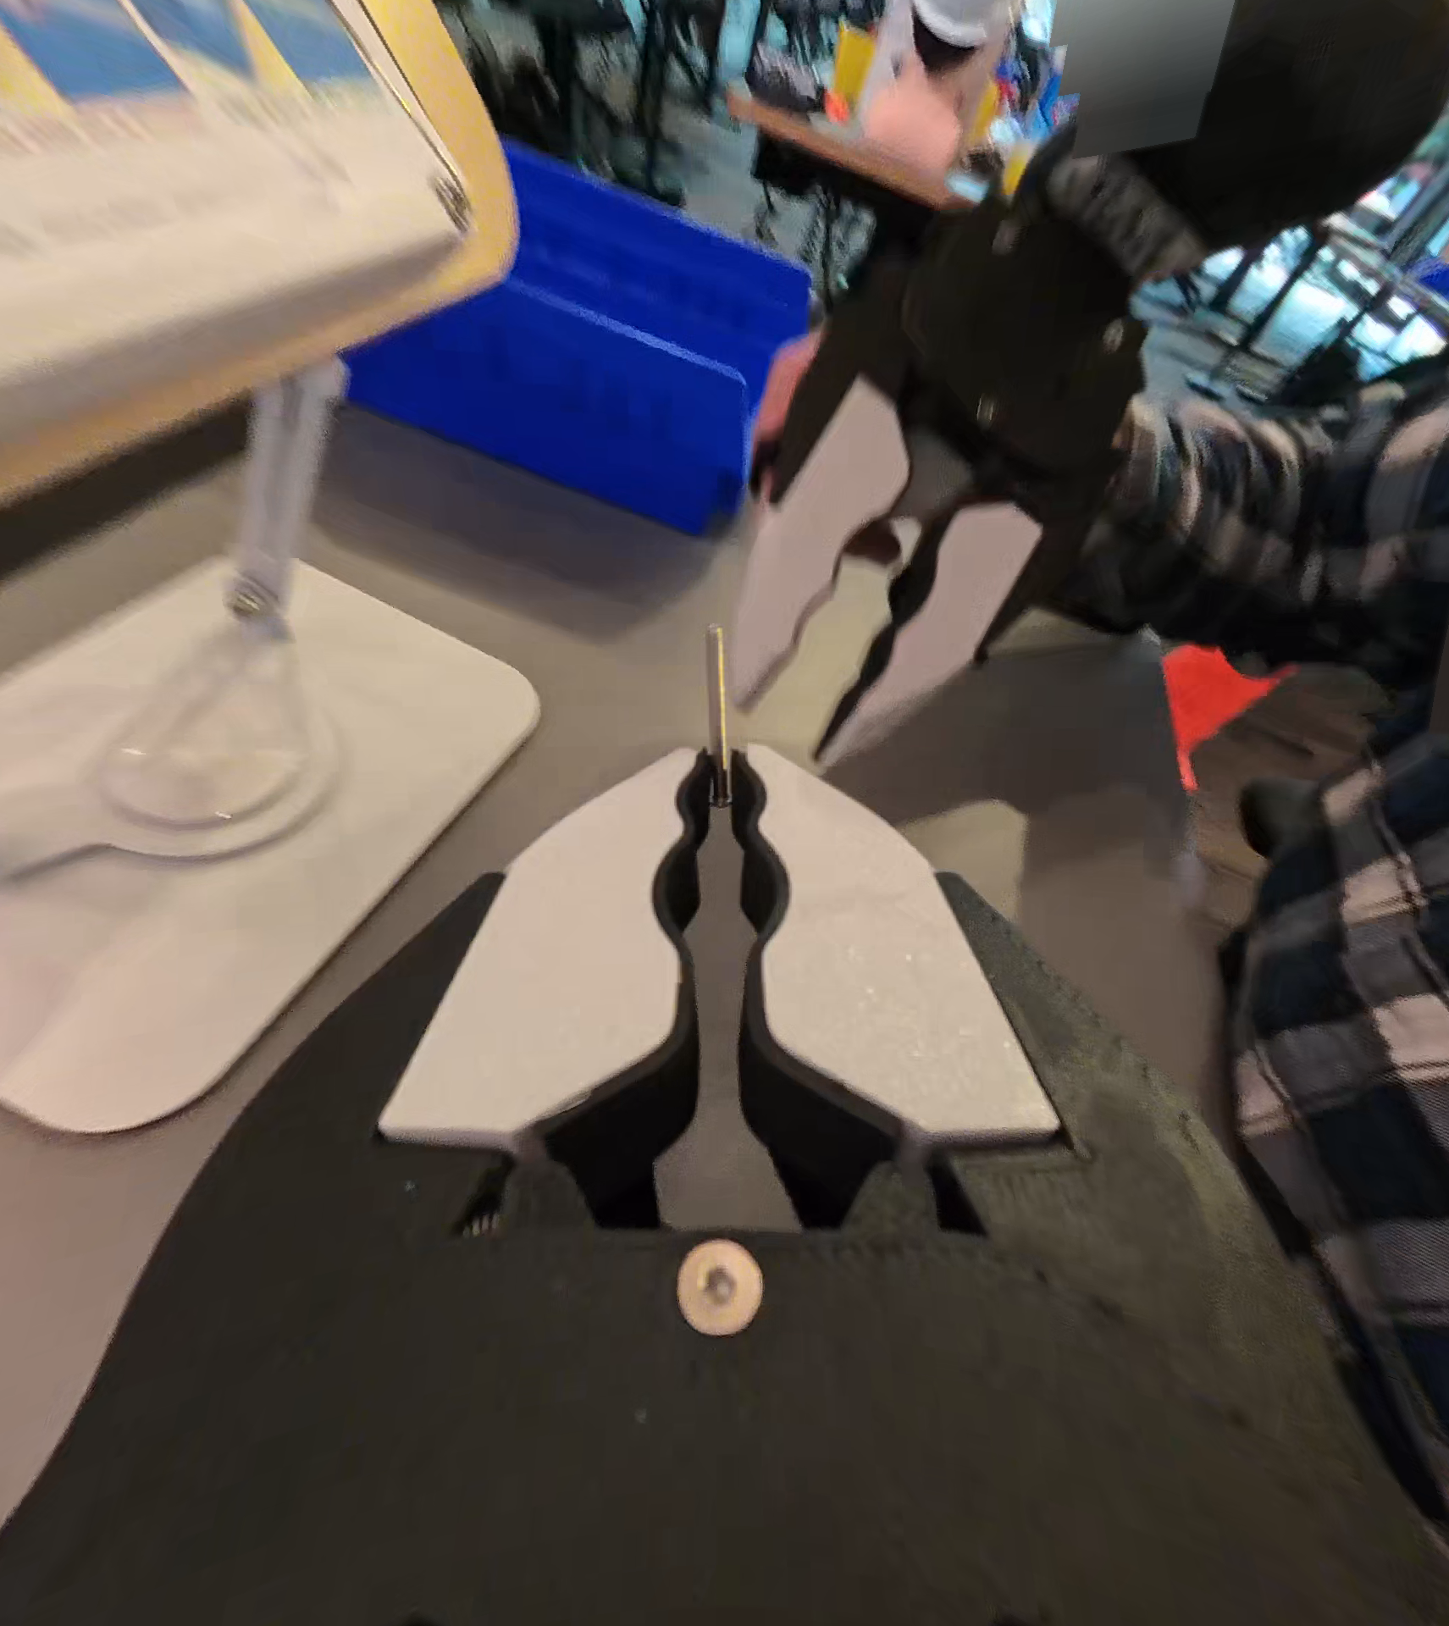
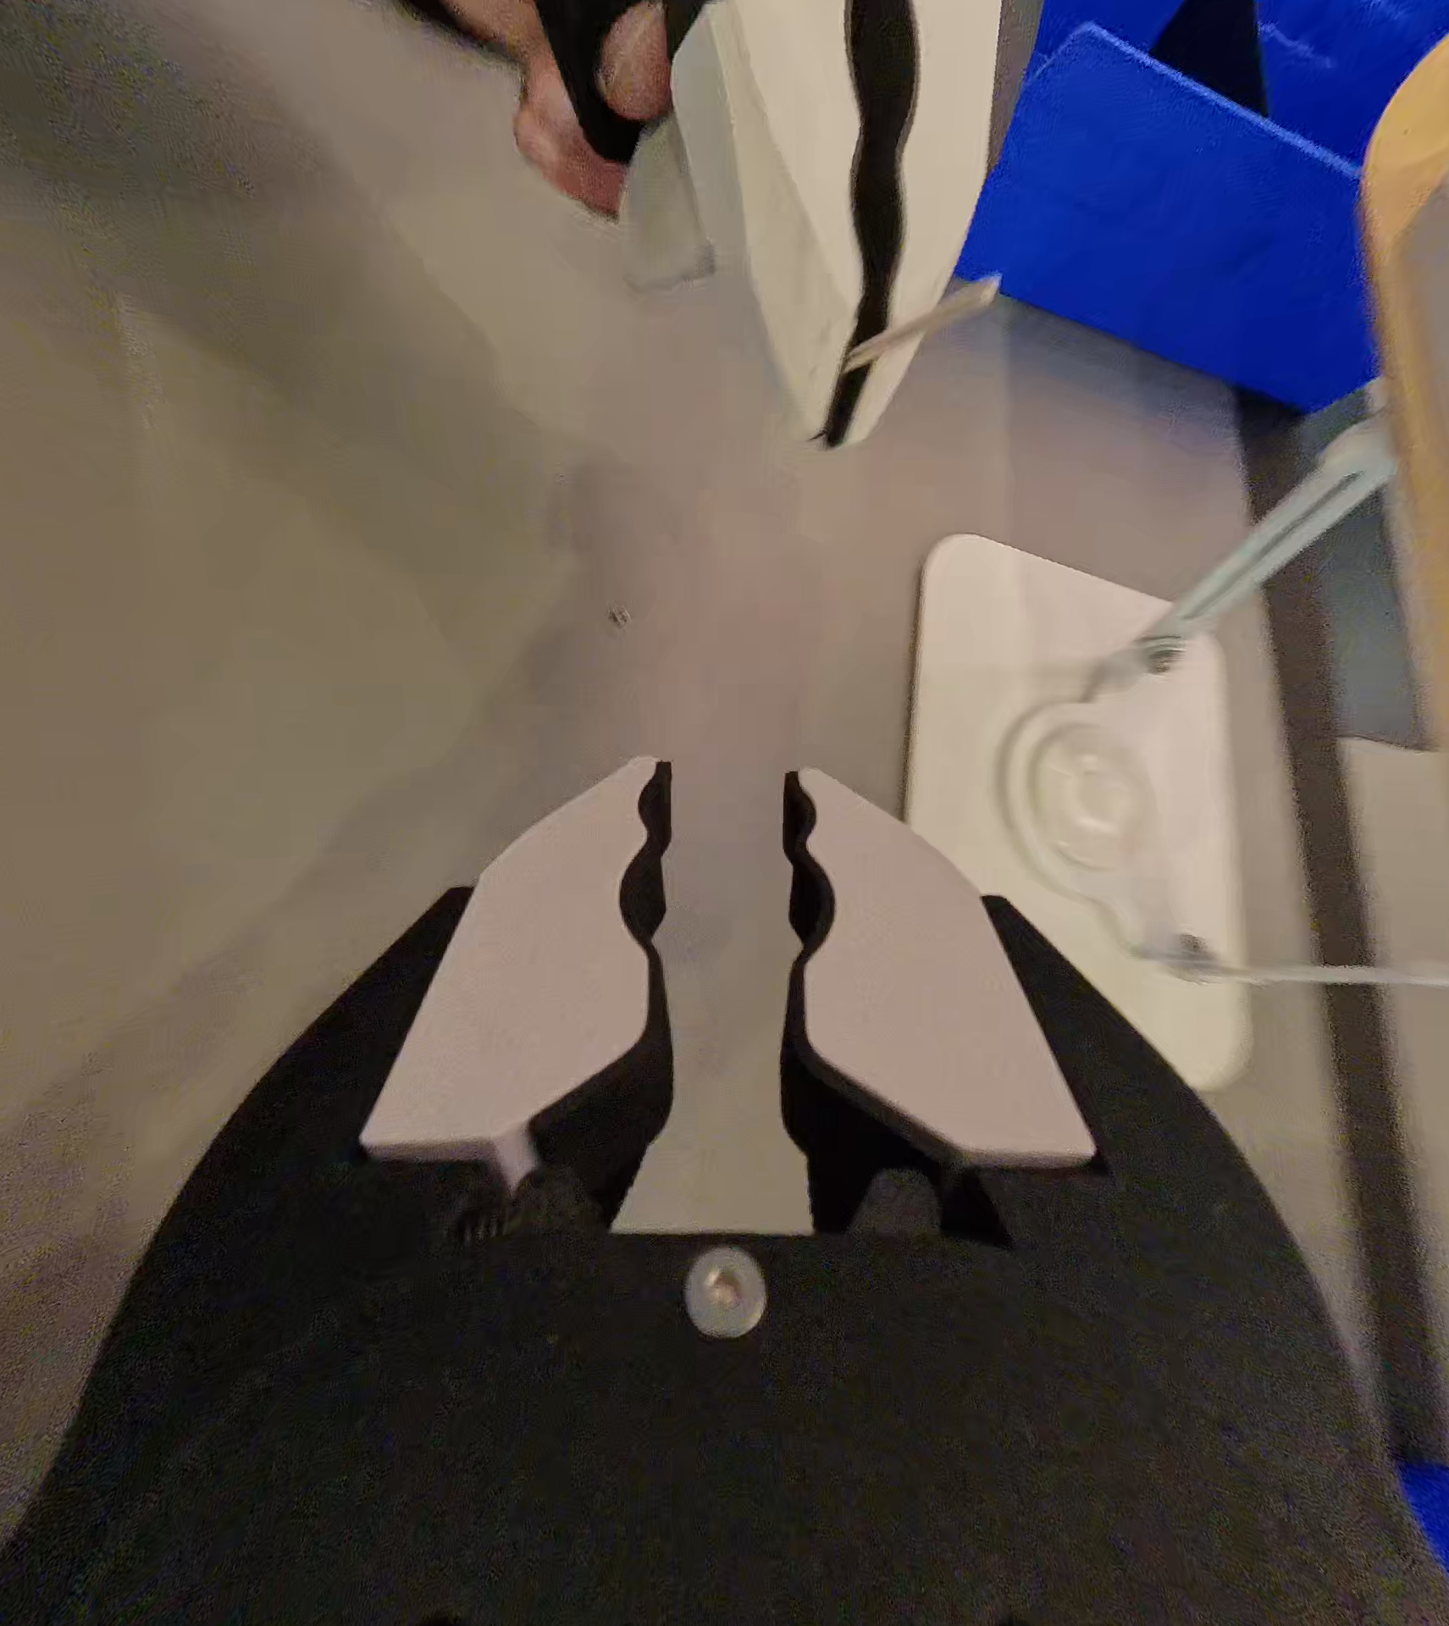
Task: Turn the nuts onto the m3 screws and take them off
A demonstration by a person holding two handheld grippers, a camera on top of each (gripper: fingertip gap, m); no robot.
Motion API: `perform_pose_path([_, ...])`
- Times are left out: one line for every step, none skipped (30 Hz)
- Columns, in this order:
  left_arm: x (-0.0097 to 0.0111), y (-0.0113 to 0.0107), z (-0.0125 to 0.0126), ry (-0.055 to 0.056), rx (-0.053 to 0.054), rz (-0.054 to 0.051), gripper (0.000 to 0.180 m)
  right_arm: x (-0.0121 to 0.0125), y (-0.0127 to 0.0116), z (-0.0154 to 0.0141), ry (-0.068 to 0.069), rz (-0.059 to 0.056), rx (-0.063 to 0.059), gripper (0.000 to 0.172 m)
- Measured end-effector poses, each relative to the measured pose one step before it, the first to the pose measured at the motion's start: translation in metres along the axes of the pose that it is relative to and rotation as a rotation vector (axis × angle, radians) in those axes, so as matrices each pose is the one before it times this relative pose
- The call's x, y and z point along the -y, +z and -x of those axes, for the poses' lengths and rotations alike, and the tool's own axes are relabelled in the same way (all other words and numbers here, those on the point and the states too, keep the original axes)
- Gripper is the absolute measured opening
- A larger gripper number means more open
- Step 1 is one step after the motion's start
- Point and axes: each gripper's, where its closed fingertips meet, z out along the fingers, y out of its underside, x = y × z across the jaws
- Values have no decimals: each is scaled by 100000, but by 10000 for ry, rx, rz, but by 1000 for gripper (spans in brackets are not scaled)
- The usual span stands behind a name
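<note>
The left gripper [image 1: 719, 774] pinches a thin metal pin [image 1: 715, 686] at its very tips, pin jutting forward; the right gripper [image 2: 725, 779], jaws apart and empty, hovers just ahead and to its right; so shallow a pinch could let the pin pivot or slip

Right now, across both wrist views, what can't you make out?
- Left wrist view: the metal pin clamped in the left gripper has its lower end hidden between the fingertips.
- Left wrist view: the right gripper is motion-blurred; its tips are unclear.
- Both views: the tilted board on the clear stand is cut off by the frame edge.
- Right wrist view: a tiny speck on the grey table is too small to identify.
</note>
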Motion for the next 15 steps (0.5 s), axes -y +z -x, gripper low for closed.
perform_pose_path([571, -588, 585, 208, 341, -552, 4, 147, 930, 408, 547, -357, 353, 25])
perform_pose_path([673, -577, 651, 255, 364, -677, 4, -109, 1047, 222, 445, -166, 205, 29])
perform_pose_path([242, -347, 477, 243, 185, -361, 4, -326, 1070, 64, 361, 3, 97, 37])
perform_pose_path([-134, -182, 704, 262, 327, -101, 4, -235, 983, 153, 229, 2, 157, 37])
perform_pose_path([-92, -103, 670, 241, 338, -172, 4, -127, 873, 225, 97, -30, 177, 35])
perform_pose_path([-119, -4, 168, 65, -10, -158, 4, -134, 806, 181, 58, 73, 137, 32])
perform_pose_path([-300, 21, 246, 12, 43, -14, 4, -91, 735, 157, 15, 129, 86, 31])
perform_pose_path([-284, -35, 410, 52, 207, -14, 4, 20, 644, 164, -37, 105, 57, 28])
perform_pose_path([-225, -68, 237, 49, 98, -37, 4, 79, 601, 176, 3, 94, 54, 27])
perform_pose_path([-135, -102, 216, 72, 96, -77, 4, 105, 598, 215, 71, 103, 71, 26])
perform_pose_path([-72, -134, 223, 28, 92, -80, 4, 142, 580, 164, 84, 71, 36, 27])
perform_pose_path([7, -124, 177, -39, 50, -108, 4, 146, 544, 111, 45, 40, 8, 29])
perform_pose_path([-56, -73, 129, -40, 32, -74, 4, -37, 531, 28, 27, 143, -21, 29])
perform_pose_path([-182, -43, 274, 56, 146, 32, 4, -214, 499, -127, 22, 248, -107, 28])
perform_pose_path([-124, -51, 238, 152, 145, 4, 4, -140, 420, -120, 15, 178, -80, 27])
